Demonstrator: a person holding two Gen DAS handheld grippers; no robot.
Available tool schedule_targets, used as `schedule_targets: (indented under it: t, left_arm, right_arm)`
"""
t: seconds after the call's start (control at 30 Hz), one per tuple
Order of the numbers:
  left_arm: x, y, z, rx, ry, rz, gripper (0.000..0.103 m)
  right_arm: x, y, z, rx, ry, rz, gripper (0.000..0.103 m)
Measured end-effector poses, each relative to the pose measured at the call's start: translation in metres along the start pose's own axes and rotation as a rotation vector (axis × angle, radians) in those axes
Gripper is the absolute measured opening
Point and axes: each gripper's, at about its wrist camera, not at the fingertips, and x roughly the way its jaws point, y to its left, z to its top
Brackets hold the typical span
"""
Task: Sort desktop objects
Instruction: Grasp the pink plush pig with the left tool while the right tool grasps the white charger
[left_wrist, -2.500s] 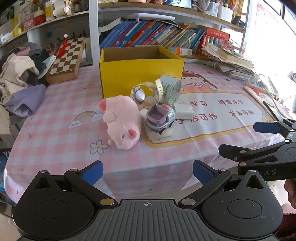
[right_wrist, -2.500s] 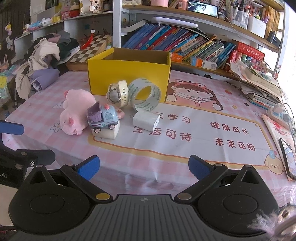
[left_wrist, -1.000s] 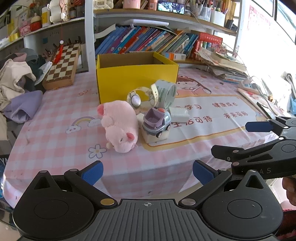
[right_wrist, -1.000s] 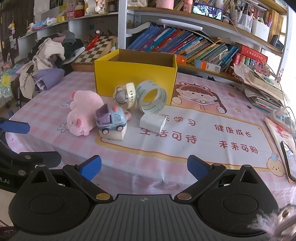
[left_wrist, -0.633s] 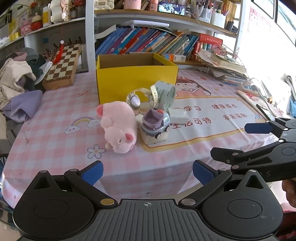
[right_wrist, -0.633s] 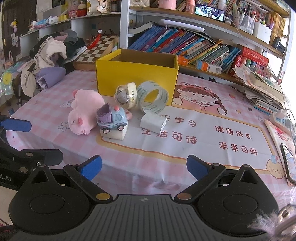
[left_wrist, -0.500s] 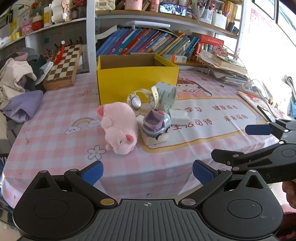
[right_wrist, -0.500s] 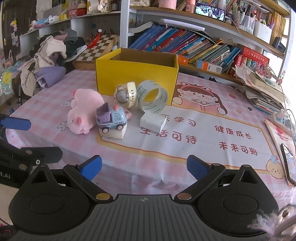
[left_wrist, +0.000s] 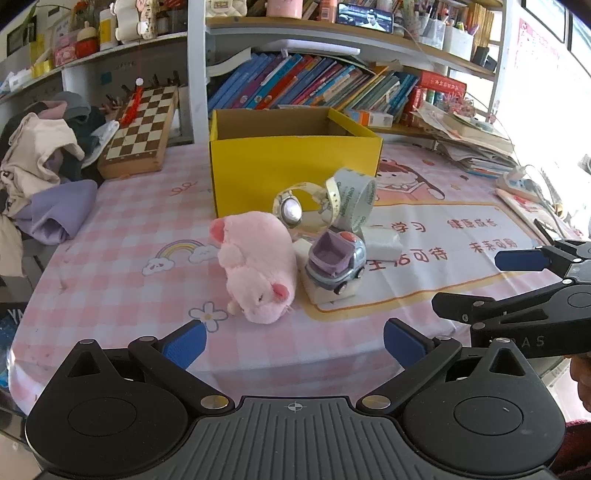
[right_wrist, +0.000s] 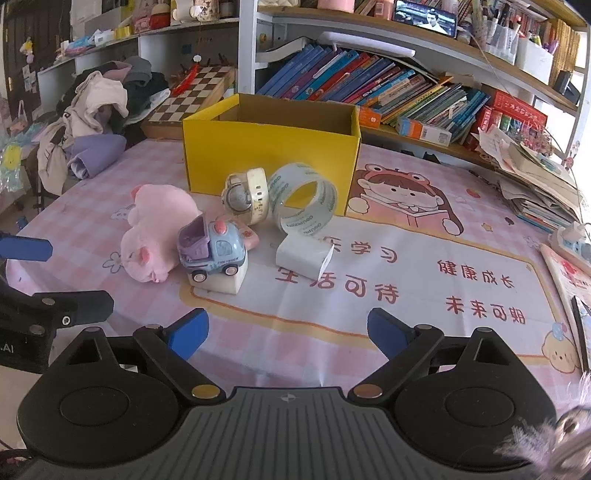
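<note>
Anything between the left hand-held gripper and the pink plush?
Nothing visible: bare tablecloth lies between the open left hand-held gripper and the pink plush. The toy truck sits beside it, to the right.

A pink plush pig (left_wrist: 256, 269), yellow box (left_wrist: 293, 162) and pink-and-white checked tablecloth (left_wrist: 118, 236).

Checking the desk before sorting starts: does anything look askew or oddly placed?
The toy truck is perched on a white block, and the pink plush lies on its side. Nothing looks spilled or damaged.
</note>
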Motion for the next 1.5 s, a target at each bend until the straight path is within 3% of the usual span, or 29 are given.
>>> schedule_targets:
  t: [0.23, 0.47, 1.0, 1.5]
  left_arm:
    - [0.013, 0.005, 0.008, -0.027, 0.001, 0.018, 0.102]
    - [0.026, 0.012, 0.017, -0.068, -0.002, 0.039, 0.096]
    - [0.074, 0.038, 0.032, -0.191, 0.07, 0.104, 0.09]
    - [0.112, 0.038, 0.047, -0.187, 0.127, 0.087, 0.09]
  right_arm:
    - [0.017, -0.007, 0.01, -0.006, 0.025, 0.007, 0.093]
    - [0.038, -0.016, 0.02, -0.006, 0.055, 0.014, 0.082]
    - [0.101, -0.032, 0.054, -0.047, 0.147, 0.057, 0.082]
    - [0.147, -0.043, 0.069, -0.055, 0.223, 0.1, 0.081]
